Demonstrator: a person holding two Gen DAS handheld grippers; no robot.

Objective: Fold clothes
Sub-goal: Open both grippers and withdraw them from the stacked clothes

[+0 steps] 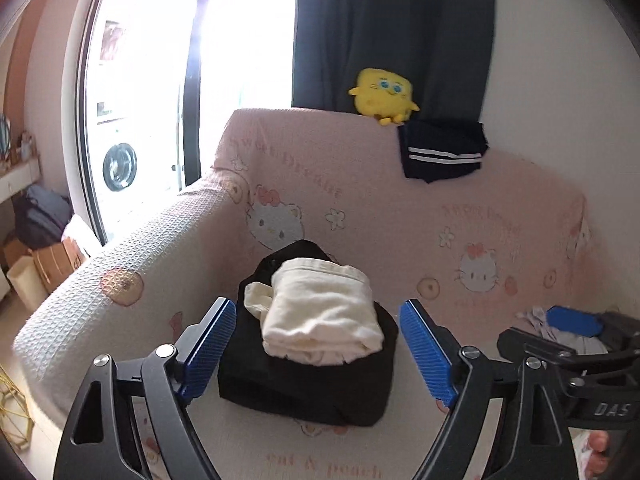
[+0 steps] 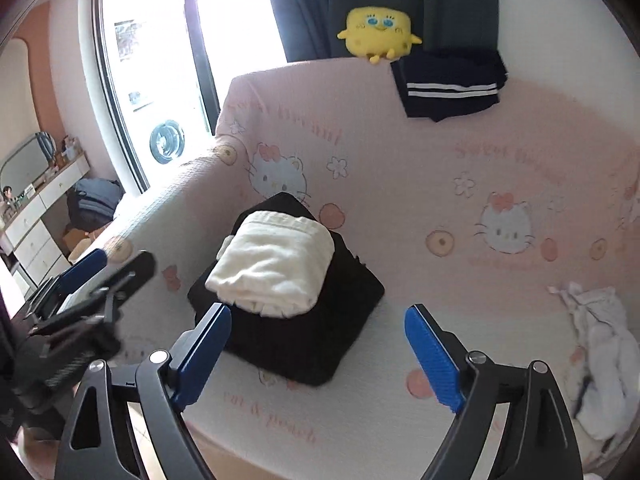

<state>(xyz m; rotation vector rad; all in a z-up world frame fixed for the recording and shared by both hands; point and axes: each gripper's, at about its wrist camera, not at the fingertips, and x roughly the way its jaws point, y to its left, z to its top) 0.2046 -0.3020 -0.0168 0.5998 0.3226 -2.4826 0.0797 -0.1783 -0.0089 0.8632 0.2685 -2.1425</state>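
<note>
A folded cream garment (image 1: 320, 312) (image 2: 272, 264) lies on top of a folded black garment (image 1: 304, 384) (image 2: 296, 332) on the pink sofa seat (image 1: 460, 248) (image 2: 400, 208). My left gripper (image 1: 316, 348) is open and empty, its blue pads either side of the stack. My right gripper (image 2: 320, 352) is open and empty, just in front of the stack; it also shows at the right of the left wrist view (image 1: 568, 328). A crumpled white garment (image 2: 604, 360) lies on the seat at the right. A navy striped garment (image 1: 440, 152) (image 2: 448, 84) hangs over the sofa back.
A yellow plush toy (image 1: 382, 94) (image 2: 378, 34) sits on the sofa back beside a dark curtain (image 1: 392, 28). A bright window (image 1: 160, 80) with a washing machine (image 1: 118, 166) behind it is at the left. A dresser (image 2: 36, 216) and boxes (image 1: 52, 264) stand left of the sofa.
</note>
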